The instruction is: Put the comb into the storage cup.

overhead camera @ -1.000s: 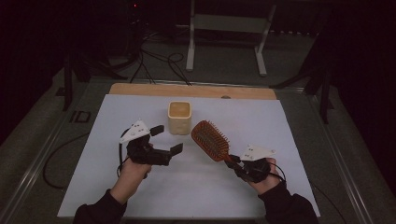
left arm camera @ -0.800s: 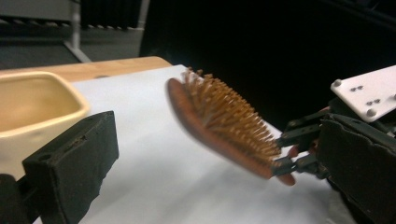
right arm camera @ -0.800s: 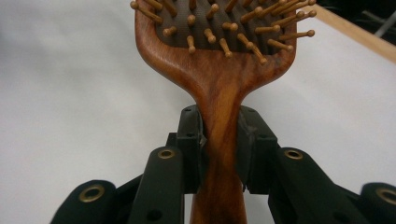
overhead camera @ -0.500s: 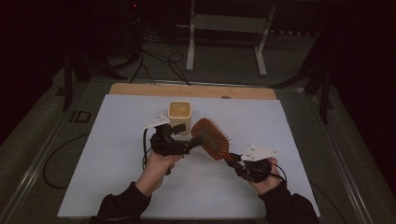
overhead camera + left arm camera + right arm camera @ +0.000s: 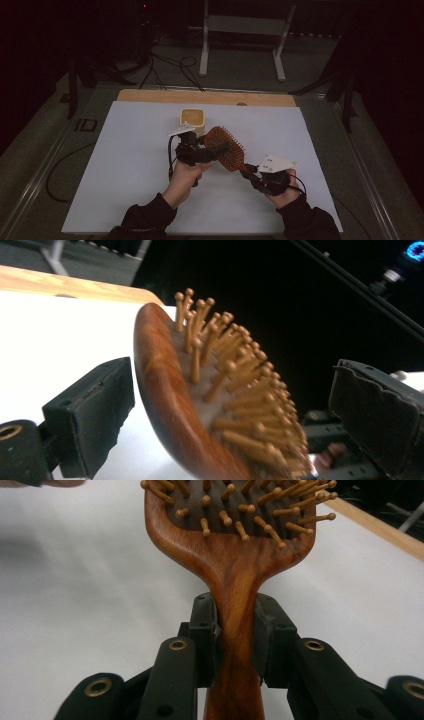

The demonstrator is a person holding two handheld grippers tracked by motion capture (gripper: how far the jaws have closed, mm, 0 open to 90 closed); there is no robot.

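Fingers of the right hand clamp the hairbrush handle, its end hidden; left fingers, closing, straddle the head untouching.

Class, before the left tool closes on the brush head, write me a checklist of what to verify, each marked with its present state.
1. Right tool clamped on the hairbrush handle: ok.
2. Brush head between the left tool jaws, which have just been closing: ok.
3. Left pads touching the head: not ok, gaps show on both sides.
4. Brush lifted off the white sheet: cannot tell.
5. Yellow cup clear of the left tool: cannot tell, it stands close behind.
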